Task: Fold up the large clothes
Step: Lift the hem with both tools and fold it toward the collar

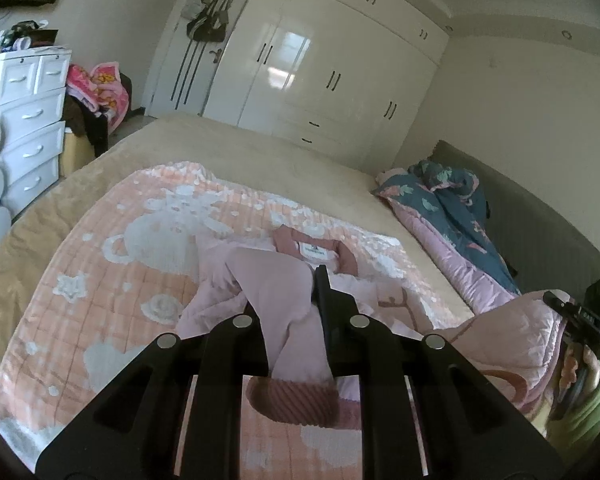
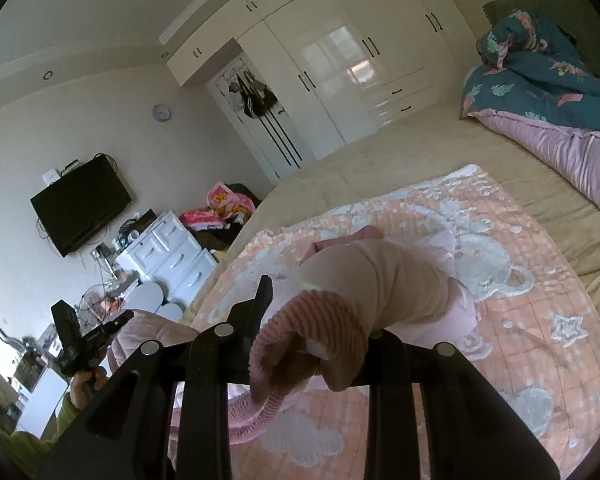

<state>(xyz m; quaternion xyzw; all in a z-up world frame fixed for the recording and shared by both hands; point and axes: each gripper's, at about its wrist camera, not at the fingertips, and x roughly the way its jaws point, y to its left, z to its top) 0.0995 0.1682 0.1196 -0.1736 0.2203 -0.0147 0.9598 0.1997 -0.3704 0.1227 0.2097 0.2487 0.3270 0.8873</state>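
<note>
We see a wide bed (image 1: 260, 148) under a tan cover, and on it a peach quilted blanket (image 1: 100, 280) patterned with white bears and stars. On the blanket lies the pale pink jacket (image 1: 216, 292) with dusty-rose ribbed trim, collar away from us. Both sleeves are lifted off it — our left claw (image 1: 288, 284) is clamped on one pink sleeve (image 1: 284, 320), its ribbed cuff (image 1: 292, 402) hanging toward the camera. Our right claw (image 2: 320, 300) is clamped on the other sleeve (image 2: 392, 280), whose ribbed cuff (image 2: 308, 332) droops over the jaws.
</note>
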